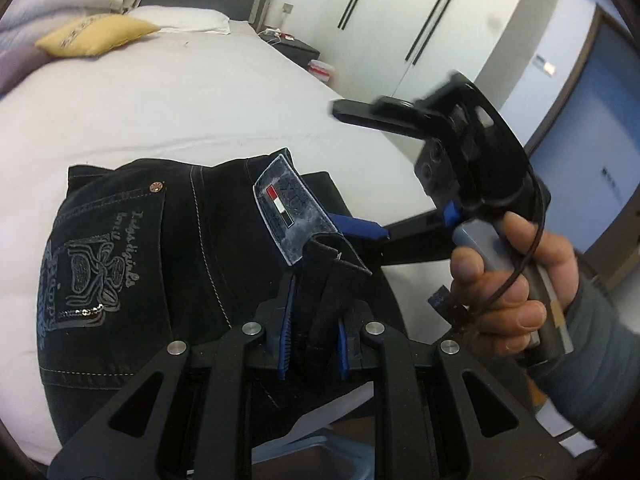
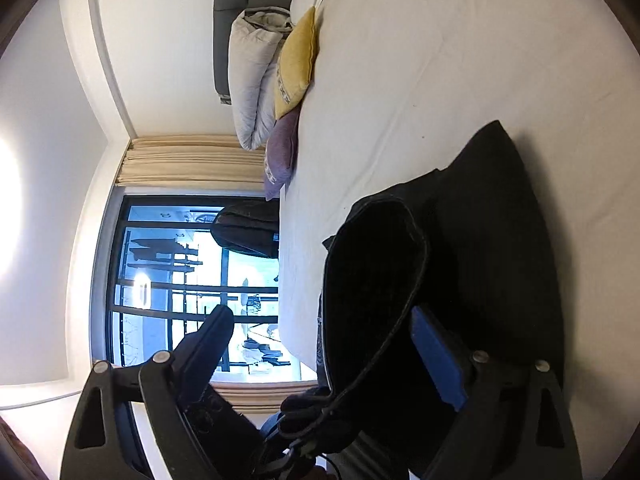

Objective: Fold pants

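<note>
Blue-padded black left gripper (image 1: 314, 336): jaws clamped on a fold of black denim pants (image 1: 160, 264), which lie on a white bed sheet (image 1: 180, 100). Black right gripper (image 1: 366, 180), held by a hand (image 1: 508, 280): jaws spread wide, pressing nothing. Yellow cushion (image 1: 94, 36) well beyond.

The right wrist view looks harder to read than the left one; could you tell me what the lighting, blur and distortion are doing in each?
Right wrist view: the bright window backlights the pants into near-featureless black, and glare blooms at the left edge. Left wrist view: even light, crisp stitching on the pants, motion blur on the right gripper, fisheye bending of the wardrobe.
</note>
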